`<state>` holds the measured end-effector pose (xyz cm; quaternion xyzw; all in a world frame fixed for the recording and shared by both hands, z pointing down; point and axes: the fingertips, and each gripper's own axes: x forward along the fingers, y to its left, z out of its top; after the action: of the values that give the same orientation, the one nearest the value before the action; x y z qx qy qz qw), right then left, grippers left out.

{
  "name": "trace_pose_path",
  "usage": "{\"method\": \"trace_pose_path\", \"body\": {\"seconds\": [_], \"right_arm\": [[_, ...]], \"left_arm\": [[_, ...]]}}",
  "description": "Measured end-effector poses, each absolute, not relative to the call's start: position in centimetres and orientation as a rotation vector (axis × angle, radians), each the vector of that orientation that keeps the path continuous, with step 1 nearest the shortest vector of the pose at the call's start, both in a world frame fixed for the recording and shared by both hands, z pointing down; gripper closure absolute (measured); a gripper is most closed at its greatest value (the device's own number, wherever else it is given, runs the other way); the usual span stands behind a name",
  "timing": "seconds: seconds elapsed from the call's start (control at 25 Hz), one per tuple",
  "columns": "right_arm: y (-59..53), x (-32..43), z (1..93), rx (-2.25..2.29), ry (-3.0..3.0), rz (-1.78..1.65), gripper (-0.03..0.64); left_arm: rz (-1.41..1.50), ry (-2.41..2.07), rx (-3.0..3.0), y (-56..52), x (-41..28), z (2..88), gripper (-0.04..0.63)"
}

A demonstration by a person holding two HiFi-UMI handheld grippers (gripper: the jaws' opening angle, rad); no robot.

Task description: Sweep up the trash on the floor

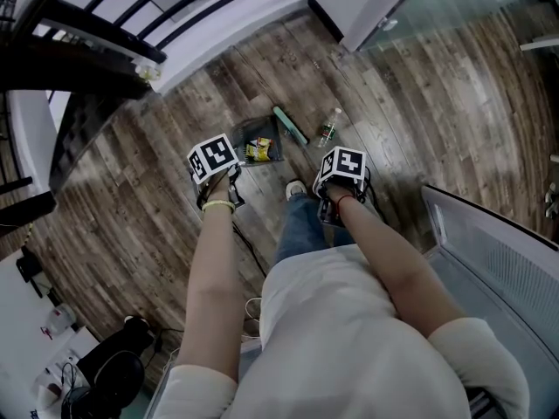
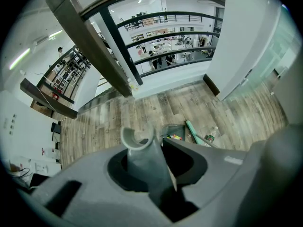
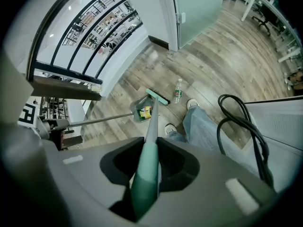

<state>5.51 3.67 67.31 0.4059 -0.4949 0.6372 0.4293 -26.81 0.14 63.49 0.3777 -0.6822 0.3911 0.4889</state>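
1. Left gripper [image 2: 150, 167]: the jaws are clamped on the grey dustpan handle [image 2: 137, 148]. It runs down to the dustpan [image 2: 174, 131], which sits mid-floor, short of the floor's [image 2: 118, 117] far edge by the railing.
2. Right gripper [image 3: 147, 174]: the jaws are clamped on the green broom handle [image 3: 150, 131], with the broom head [image 3: 157, 97] down on the floor.
3. Trash: a yellow wrapper [image 1: 258, 150] sits in the dustpan, and a clear plastic bottle [image 1: 328, 127] lies loose on the floor.
4. Key geometry:
   - The broom head lies between the dustpan and the bottle, just beside both.
   - The bottle is on the head's right, the side away from the pan.
   - Its long axis runs roughly away from us, and the cap end looks to be the far one.
   - The right gripper is nearer.
   - Our read: the broom has to get round to the bottle's far side, then pull left toward the pan mouth.
5. Can't tell:
   - We can't tell whether the head touches the pan lip or the bottle.
   - In the head view the marker cubes cover both sets of jaws.
   - Any finer debris is too small to call.
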Motion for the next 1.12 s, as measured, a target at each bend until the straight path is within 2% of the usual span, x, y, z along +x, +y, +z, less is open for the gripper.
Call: {"method": "trace_pose_path", "body": {"seconds": [1.12], "right_arm": [[9.9,-1.1,64.8,1.002,-1.165,1.882,0.522]], "left_arm": [[0.950,-1.662,0.927,0.3,-27.2,63.3,0.494]]}}
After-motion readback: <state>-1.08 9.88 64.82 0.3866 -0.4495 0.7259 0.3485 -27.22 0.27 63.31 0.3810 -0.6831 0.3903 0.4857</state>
